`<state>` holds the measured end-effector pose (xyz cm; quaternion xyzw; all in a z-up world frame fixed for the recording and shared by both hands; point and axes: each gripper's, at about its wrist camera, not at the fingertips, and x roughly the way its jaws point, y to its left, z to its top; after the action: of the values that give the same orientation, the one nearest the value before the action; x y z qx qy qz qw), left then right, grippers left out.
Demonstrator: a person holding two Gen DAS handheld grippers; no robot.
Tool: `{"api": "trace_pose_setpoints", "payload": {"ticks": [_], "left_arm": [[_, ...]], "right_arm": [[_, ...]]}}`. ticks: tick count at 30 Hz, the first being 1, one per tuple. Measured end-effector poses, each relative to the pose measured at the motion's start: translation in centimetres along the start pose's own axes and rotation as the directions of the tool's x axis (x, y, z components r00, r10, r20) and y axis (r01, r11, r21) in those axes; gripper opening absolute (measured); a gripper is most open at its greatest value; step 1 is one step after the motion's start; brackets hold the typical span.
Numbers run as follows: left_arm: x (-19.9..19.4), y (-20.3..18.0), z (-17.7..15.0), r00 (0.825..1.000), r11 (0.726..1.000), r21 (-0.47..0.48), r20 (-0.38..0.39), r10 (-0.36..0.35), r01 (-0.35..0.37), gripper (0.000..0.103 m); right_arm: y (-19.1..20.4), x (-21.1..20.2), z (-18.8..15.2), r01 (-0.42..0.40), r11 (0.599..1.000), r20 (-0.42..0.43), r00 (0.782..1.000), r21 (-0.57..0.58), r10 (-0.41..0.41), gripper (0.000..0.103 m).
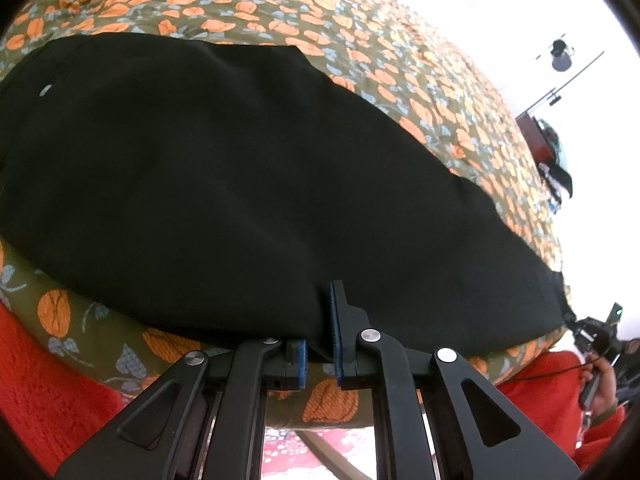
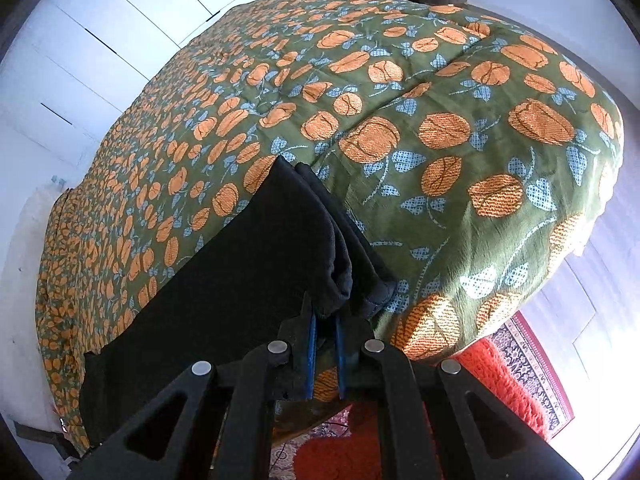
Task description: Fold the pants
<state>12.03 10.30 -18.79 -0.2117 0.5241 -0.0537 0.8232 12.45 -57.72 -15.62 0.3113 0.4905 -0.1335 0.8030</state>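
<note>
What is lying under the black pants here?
The black pants lie on a green bedspread with orange flowers, which shows all around them. Whatever lies directly beneath the pants is covered.

The pants [image 1: 224, 184] in front of me are black cloth, matt and smooth, soaking up the light so that hardly a crease shows; at my right gripper [image 2: 326, 344] their bunched edge looks softer and slightly fuzzy, with a stitched hem. Both my grippers are matt black plastic with shiny round metal pins at the joints, and my left gripper [image 1: 318, 344] shows blue pads [image 1: 334, 320] with a rough, finely ribbed face. The bedspread [image 2: 460, 92] is woven cloth, green with orange and pale blue figures whose grainy weave stands out. The red rug [image 2: 500, 376] beyond the bed is shaggy and coarse.
</note>
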Motion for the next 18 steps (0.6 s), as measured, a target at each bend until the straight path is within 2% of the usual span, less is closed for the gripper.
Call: {"api": "trace_pose_setpoints", "payload": {"ticks": [18], "left_arm": [[0.64,-0.06,-0.26,0.998,0.999,0.024,-0.042,0.039,-0.038,0.006]], "right_arm": [[0.29,0.20,-0.15,0.023,1.000,-0.005,1.000,-0.014,-0.023,0.008]]}}
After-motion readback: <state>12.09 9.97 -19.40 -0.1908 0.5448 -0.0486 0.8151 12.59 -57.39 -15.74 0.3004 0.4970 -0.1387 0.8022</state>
